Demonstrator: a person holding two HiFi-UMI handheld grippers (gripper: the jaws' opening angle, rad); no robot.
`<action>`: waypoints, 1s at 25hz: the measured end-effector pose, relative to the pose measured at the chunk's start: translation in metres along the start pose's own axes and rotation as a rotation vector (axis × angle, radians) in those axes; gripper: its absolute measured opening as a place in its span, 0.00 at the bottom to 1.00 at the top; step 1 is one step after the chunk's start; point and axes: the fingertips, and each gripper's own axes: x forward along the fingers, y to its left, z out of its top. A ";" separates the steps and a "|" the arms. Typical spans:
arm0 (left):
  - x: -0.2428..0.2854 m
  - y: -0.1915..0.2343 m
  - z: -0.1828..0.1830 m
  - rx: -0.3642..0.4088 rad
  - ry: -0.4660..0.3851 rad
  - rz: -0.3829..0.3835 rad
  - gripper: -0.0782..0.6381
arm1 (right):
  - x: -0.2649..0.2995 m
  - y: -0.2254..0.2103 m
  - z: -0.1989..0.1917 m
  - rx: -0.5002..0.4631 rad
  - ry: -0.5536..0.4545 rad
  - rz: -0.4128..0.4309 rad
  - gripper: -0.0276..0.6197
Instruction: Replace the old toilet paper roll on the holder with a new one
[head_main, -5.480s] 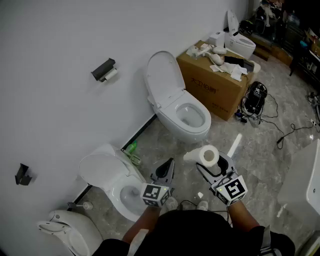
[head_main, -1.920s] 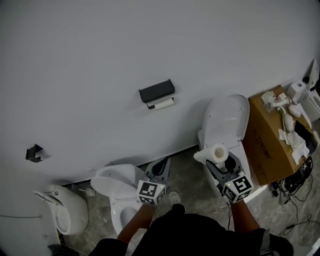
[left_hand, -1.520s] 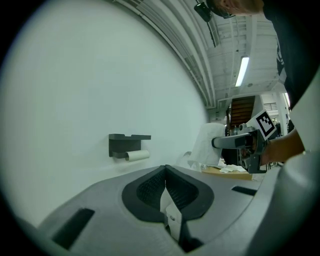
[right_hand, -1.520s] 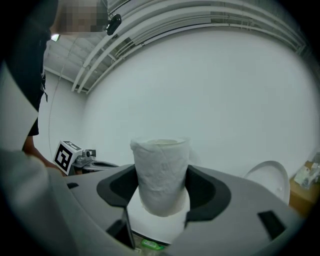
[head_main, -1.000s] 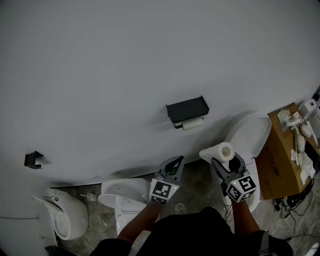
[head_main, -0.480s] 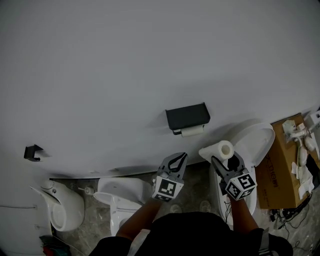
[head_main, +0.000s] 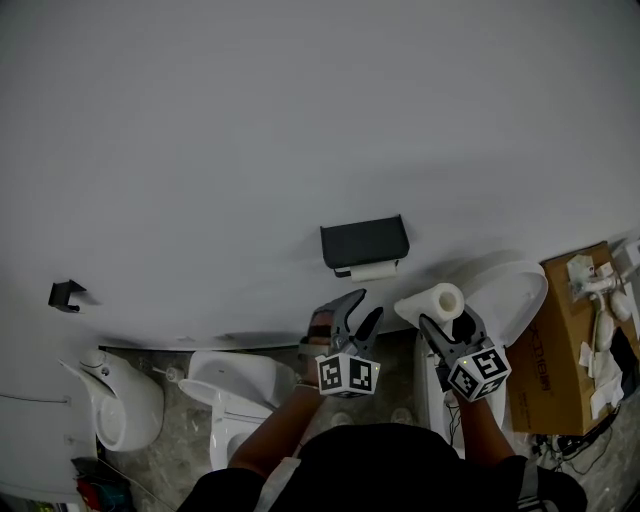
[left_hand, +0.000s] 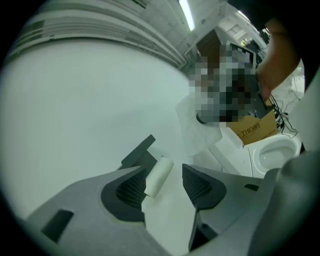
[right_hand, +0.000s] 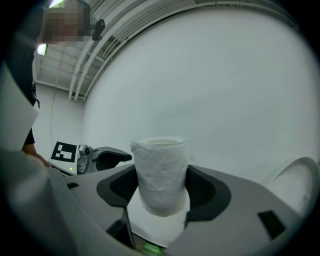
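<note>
A black holder (head_main: 365, 242) is fixed to the white wall, with the thin old roll (head_main: 372, 271) hanging under it. My left gripper (head_main: 366, 304) is just below the old roll and apart from it. Its jaws are opening, with nothing between them. In the left gripper view the old roll (left_hand: 158, 176) and holder (left_hand: 139, 151) lie ahead, beyond the fingertips. My right gripper (head_main: 445, 318) is shut on the full new roll (head_main: 437, 303), to the right of the holder. The new roll (right_hand: 162, 172) stands upright between the right gripper's pads (right_hand: 204, 189).
A toilet with a raised lid (head_main: 505, 290) stands right of the holder, and a cardboard box (head_main: 565, 330) with loose items beyond it. Another toilet (head_main: 240, 385) and a white fixture (head_main: 120, 410) sit lower left. A small black bracket (head_main: 62, 294) is on the wall at left.
My left gripper has rolled over and its jaws have gone from shut to wide apart. Both grippers have come closer to the holder. The new roll stays in the right gripper.
</note>
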 end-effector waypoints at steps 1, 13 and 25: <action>0.004 -0.001 -0.001 0.038 0.025 0.006 0.41 | 0.000 -0.002 0.000 -0.001 0.002 0.004 0.48; 0.047 0.000 -0.021 0.414 0.239 0.045 0.47 | -0.003 -0.018 -0.003 0.008 0.028 0.047 0.48; 0.066 0.012 -0.034 0.513 0.309 0.087 0.47 | 0.005 -0.017 -0.002 0.012 0.029 0.088 0.48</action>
